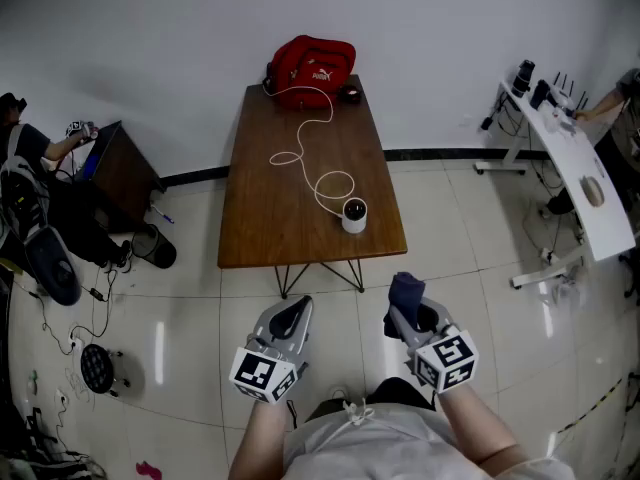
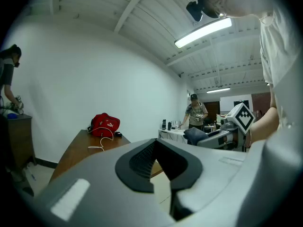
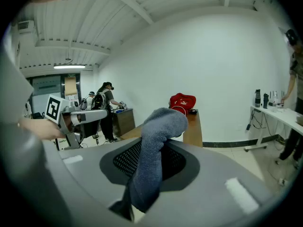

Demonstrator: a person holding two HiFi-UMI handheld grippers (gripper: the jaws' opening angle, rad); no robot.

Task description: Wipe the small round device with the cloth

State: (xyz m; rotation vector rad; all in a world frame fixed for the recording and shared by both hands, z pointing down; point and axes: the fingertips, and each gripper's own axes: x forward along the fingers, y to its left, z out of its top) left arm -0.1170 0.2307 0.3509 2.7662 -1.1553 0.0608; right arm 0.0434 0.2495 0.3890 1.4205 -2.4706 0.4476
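The small round device [image 1: 353, 214], white with a dark top, stands near the front right corner of the brown wooden table [image 1: 270, 218]. Both grippers hover over the floor in front of the table, well short of the device. My right gripper [image 1: 407, 306] is shut on a dark blue cloth [image 1: 406, 289]; in the right gripper view the cloth [image 3: 155, 148] sticks up from between the jaws and folds over. My left gripper [image 1: 293, 313] is shut with nothing in it, and its jaws [image 2: 158, 163] meet with no gap.
A red bag [image 1: 311, 68] sits at the table's far end, with a white cable [image 1: 312, 158] trailing to the device. A white desk [image 1: 577, 173] stands at the right. A dark cabinet [image 1: 122, 173] and a seated person [image 1: 25, 168] are at the left.
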